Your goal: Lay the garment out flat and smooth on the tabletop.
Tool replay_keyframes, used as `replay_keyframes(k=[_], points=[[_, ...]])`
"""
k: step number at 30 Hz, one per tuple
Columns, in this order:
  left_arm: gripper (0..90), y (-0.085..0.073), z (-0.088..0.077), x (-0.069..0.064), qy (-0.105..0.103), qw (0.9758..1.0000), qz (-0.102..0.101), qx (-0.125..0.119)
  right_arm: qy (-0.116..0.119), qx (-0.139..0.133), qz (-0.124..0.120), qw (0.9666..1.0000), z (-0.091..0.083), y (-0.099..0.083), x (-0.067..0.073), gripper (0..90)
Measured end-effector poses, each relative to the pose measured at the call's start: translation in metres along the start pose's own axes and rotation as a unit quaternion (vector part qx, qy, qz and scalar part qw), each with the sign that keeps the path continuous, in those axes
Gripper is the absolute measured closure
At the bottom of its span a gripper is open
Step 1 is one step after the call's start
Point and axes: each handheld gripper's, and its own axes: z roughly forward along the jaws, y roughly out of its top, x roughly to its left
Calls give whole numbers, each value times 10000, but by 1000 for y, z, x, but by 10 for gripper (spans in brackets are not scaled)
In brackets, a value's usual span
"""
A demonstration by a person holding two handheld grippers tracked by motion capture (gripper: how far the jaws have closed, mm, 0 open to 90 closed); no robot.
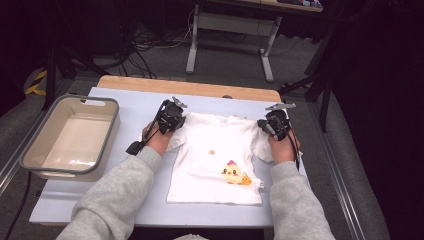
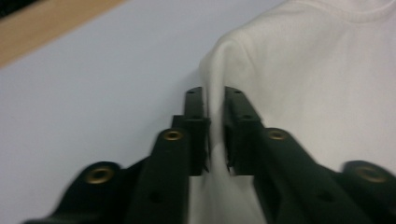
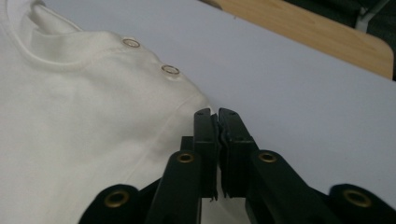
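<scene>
white t-shirt [image 1: 215, 160] lies flat; left hand-held gripper [image 2: 214, 100] and right hand-held gripper [image 3: 217, 114] each pinch a shoulder.

Both hand-held grippers [image 1: 172, 120] [image 1: 272, 125] pinched shut

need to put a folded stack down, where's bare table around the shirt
Bare mat lies between the grey bin and the white t-shirt, running to the near edge, and in a strip beyond the collar up to the wooden table edge. It is crowded at both shoulders, where the left gripper and right gripper pinch fabric.
</scene>
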Motion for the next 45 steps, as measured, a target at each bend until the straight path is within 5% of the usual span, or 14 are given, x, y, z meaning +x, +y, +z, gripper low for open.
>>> replay_keyframes(k=[2,5,13,20,27,34,38,45], points=[[670,-3,2,0,-134,9997,-72,203,-81,170,31,9998,7,-3,0,664],[557,-7,-8,1,-477,9987,-126,115,-99,180,-5,9998,5,-10,2,600],[511,-15,-35,-13,-1022,9946,182,-52,436,-113,-206,9988,-27,-19,13,586],[491,-25,-54,-23,-1376,9895,420,-164,821,-67,-601,9948,-43,-32,22,596],[446,-41,-70,-38,-1711,9823,741,-163,1378,-187,-982,9854,-62,-53,35,594],[469,-55,-84,-54,-1967,9730,1205,-47,1667,-117,-1341,9768,-76,-71,51,602],[480,-64,-89,-59,-2045,9680,1456,29,1908,-70,-1614,9682,-82,-87,65,619],[519,-82,-91,-62,-2264,9630,1445,202,2120,-61,-1782,9609,-95,-106,80,629]])
